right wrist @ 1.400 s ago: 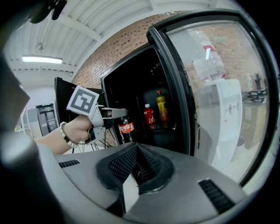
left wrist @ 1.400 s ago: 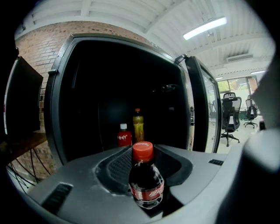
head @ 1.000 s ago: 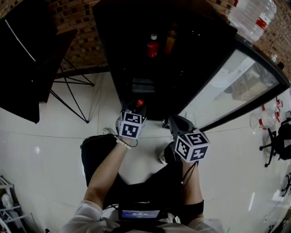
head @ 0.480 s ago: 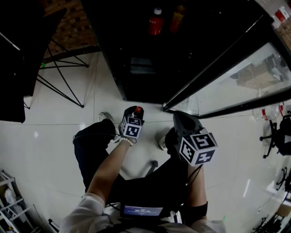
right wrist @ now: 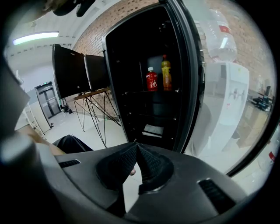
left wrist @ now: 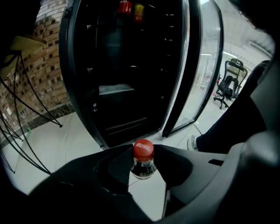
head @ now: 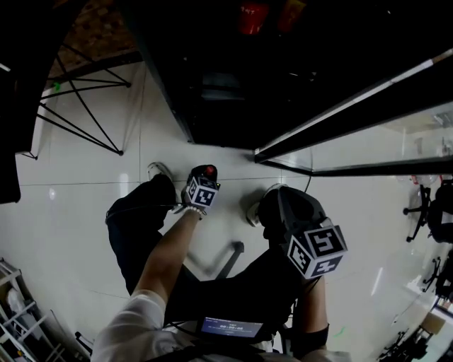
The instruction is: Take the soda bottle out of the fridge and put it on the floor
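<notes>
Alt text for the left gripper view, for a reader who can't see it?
The left gripper holds a red-capped soda bottle by its neck between its fingers, white floor beyond. Behind stands an open black fridge with two bottles on a high shelf, its glass door swung right.

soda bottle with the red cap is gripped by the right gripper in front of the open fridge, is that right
Not quite: the left gripper grips the soda bottle, jaws closed on its neck under the red cap, as the left gripper view shows. The right gripper is shut and empty. The fridge is indeed open.
</notes>
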The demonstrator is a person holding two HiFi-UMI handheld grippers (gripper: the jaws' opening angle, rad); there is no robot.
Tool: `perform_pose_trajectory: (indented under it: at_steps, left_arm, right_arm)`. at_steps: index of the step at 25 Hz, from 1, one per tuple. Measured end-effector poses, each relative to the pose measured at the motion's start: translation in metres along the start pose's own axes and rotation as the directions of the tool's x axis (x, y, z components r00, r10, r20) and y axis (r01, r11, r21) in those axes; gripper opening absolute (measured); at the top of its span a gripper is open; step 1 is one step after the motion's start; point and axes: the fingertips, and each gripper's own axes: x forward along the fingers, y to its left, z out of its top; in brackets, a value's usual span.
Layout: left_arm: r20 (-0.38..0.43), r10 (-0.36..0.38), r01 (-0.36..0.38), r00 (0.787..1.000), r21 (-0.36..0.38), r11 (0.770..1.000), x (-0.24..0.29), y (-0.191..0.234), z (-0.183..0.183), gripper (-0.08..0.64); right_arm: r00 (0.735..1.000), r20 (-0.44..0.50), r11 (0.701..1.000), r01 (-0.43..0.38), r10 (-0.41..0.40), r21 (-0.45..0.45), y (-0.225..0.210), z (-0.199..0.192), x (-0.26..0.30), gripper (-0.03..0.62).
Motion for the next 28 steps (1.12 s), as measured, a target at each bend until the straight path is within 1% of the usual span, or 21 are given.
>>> perform_pose_trajectory:
  at_steps: [3, 7, 10, 17, 22, 28]
  left_arm:
    - [-0.041, 0.01, -0.009, 0.999, 0.01, 1.0, 0.015, 0.008, -0.021, 0.143]
    - [-0.088, -0.004, 0.004, 0.996, -0.003, 1.0, 0.037, 0.013, -0.04, 0.141]
    - [-0.12, -0.007, 0.007, 0.993, 0.0, 1.0, 0.05, 0.013, -0.052, 0.141]
    - [-0.172, -0.005, 0.008, 0.985, 0.02, 1.0, 0.07, 0.01, -0.065, 0.141]
    - [-0.204, -0.01, 0.017, 0.979, 0.033, 0.999, 0.082, 0.004, -0.077, 0.141]
    - [-0.218, -0.009, 0.017, 0.976, 0.035, 0.999, 0.099, 0.004, -0.084, 0.141]
  right_arm:
    - [1.0, -0.014, 0.999, -0.02, 0.02, 0.025, 0.0, -0.005, 0.001, 0.014]
    - [0.999, -0.033, 0.999, -0.016, 0.017, 0.032, -0.004, -0.011, 0.005, 0.014]
    - [0.998, -0.042, 0.998, -0.035, 0.037, 0.048, -0.002, -0.016, 0.008, 0.014]
    - [0.999, -0.02, 0.996, -0.038, 0.04, 0.075, -0.003, -0.013, 0.007, 0.014]
    - [0.999, -0.016, 0.997, -0.034, 0.035, 0.069, -0.004, -0.011, 0.005, 0.014]
    - [0.999, -0.029, 0.993, -0.018, 0.021, 0.115, -0.009, -0.012, 0.005, 0.014]
